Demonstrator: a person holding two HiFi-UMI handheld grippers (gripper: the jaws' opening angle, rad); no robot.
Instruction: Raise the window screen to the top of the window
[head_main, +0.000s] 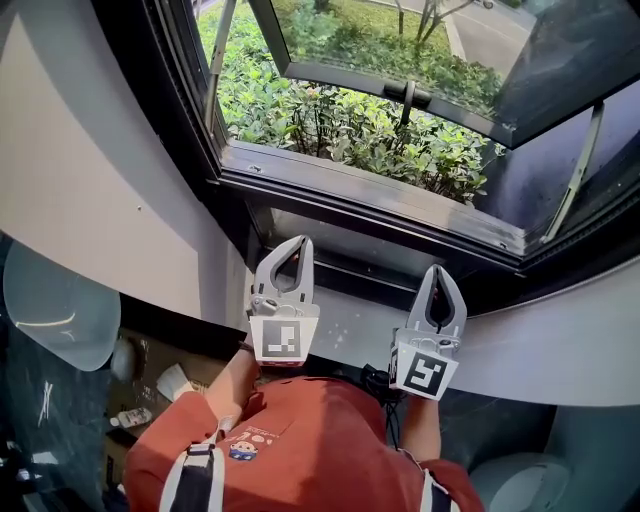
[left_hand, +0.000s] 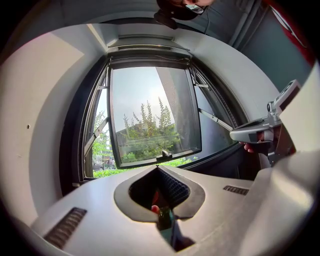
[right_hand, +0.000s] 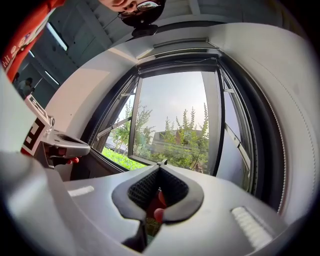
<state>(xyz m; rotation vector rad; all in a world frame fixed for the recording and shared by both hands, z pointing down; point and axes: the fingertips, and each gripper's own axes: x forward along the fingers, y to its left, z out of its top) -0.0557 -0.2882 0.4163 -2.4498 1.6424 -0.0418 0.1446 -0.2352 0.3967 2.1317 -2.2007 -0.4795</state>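
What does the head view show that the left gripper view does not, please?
Only the head view shows the person's orange-red shirt and the black-and-white marker cube on the shut left gripper. Only the left gripper view shows pale sky and the dark top rail of the window frame. Both show the tilted-open glass sash, its black handle and the grey right gripper.

**Open air under the sash, frame rail across our way**

Far of our left gripper (head_main: 298, 241) and right gripper (head_main: 440, 268), which sit apart with bare ledge between them, the dark frame rail (head_main: 370, 198) runs left to right. Beyond it we find open air over the shrubs (head_main: 330, 125), beneath the outward-tilted sash (head_main: 400, 35). The handle (head_main: 408, 96) hangs mid-gap. The left stay (head_main: 220, 55) and right stay (head_main: 578, 165) slant across the sides. The white wall (head_main: 90, 180) hems us in at left.
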